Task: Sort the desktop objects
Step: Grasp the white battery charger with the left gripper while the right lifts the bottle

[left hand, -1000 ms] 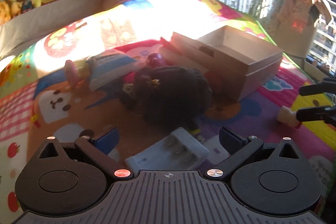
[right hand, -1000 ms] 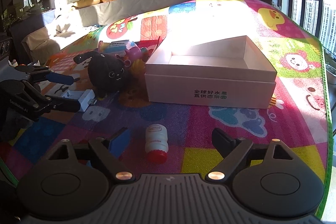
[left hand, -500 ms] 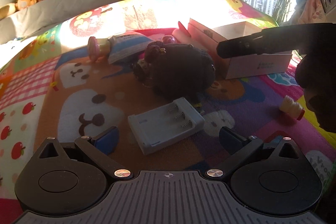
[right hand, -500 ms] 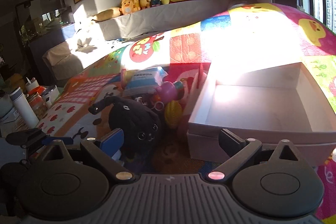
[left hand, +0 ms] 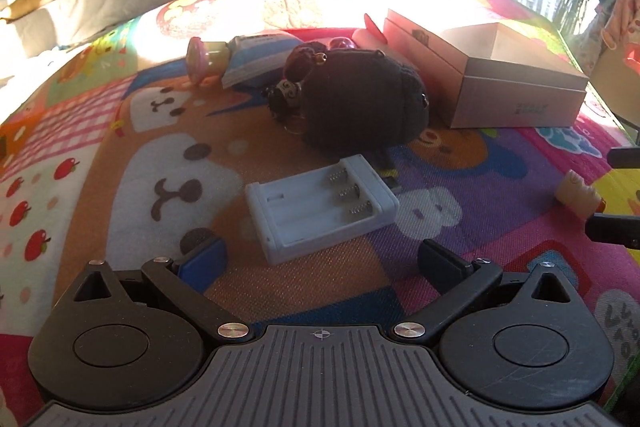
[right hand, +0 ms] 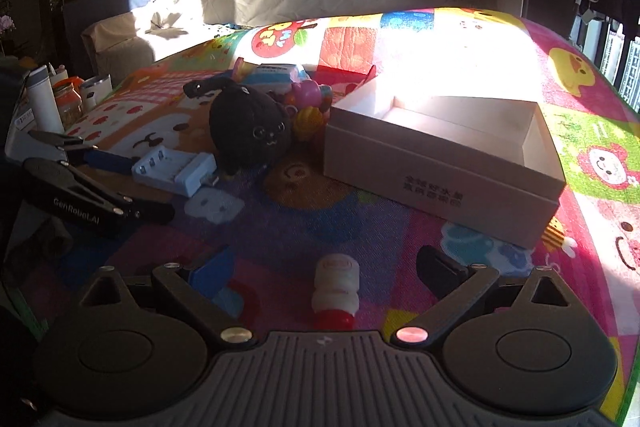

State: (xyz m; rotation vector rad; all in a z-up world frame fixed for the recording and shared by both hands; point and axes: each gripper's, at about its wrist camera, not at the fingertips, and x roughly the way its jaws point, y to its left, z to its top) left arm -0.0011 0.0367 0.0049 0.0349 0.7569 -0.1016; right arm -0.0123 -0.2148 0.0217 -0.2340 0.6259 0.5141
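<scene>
A white battery charger (left hand: 320, 207) lies on the play mat just ahead of my left gripper (left hand: 322, 261), which is open and touches nothing. From the right wrist view the left gripper (right hand: 150, 189) flanks the charger (right hand: 174, 169). A small white bottle with a red cap (right hand: 335, 291) lies between the spread fingers of my right gripper (right hand: 324, 271), open, its pads clear of the bottle. The bottle (left hand: 578, 195) and the right gripper's fingertips (left hand: 612, 229) show at the left view's right edge. An open white box (right hand: 440, 155) stands beyond, empty.
A black plush toy (right hand: 250, 131) sits between the charger and the box, with a keyring, colourful small toys (right hand: 308, 99), a tissue pack (right hand: 276, 73) and a pink-lidded jar (left hand: 204, 61) behind it. Bottles and jars (right hand: 68, 103) stand off the mat at left. A sofa runs along the back.
The right gripper swung up over the plush and box, then came back down around the small bottle, jaws a little wider. The left gripper's view shifted, showing the whole charger.
</scene>
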